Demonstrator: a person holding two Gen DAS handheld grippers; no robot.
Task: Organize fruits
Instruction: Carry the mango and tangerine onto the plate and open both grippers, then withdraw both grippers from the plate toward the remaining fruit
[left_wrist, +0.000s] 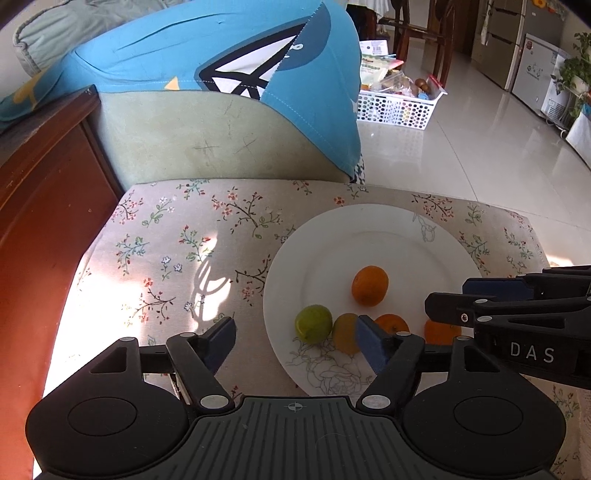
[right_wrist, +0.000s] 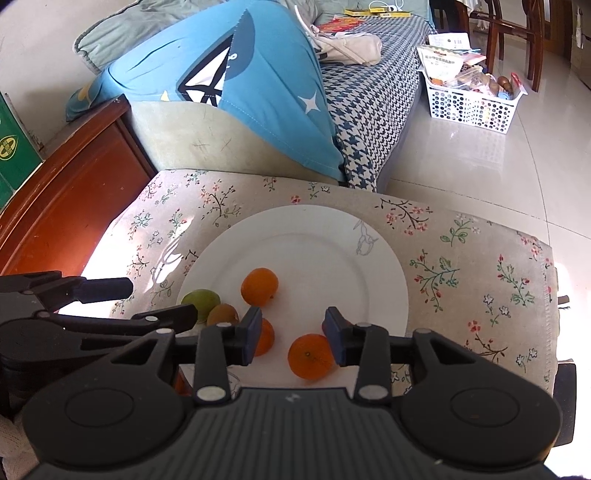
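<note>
A white plate (left_wrist: 369, 236) lies on the floral cloth and bears several small fruits. A green fruit (left_wrist: 313, 324) and a yellow-orange one (left_wrist: 345, 332) rest side by side at its near left rim. My left gripper (left_wrist: 295, 341) stands open over them, its pads touching neither. One orange (left_wrist: 370, 285) sits near the plate's middle. Another orange (right_wrist: 310, 356) lies under my right gripper (right_wrist: 293, 332), whose pads stand apart from it, so it is open. A third orange (right_wrist: 265, 339) is half hidden behind its left finger.
The floral-covered seat (right_wrist: 461, 258) drops off to shiny floor tiles on the right. Behind it a sofa arm carries a blue cushion (left_wrist: 221, 55). A red-brown wooden cabinet (left_wrist: 44, 221) stands left. A white perforated basket (right_wrist: 472, 103) of packets sits on the floor.
</note>
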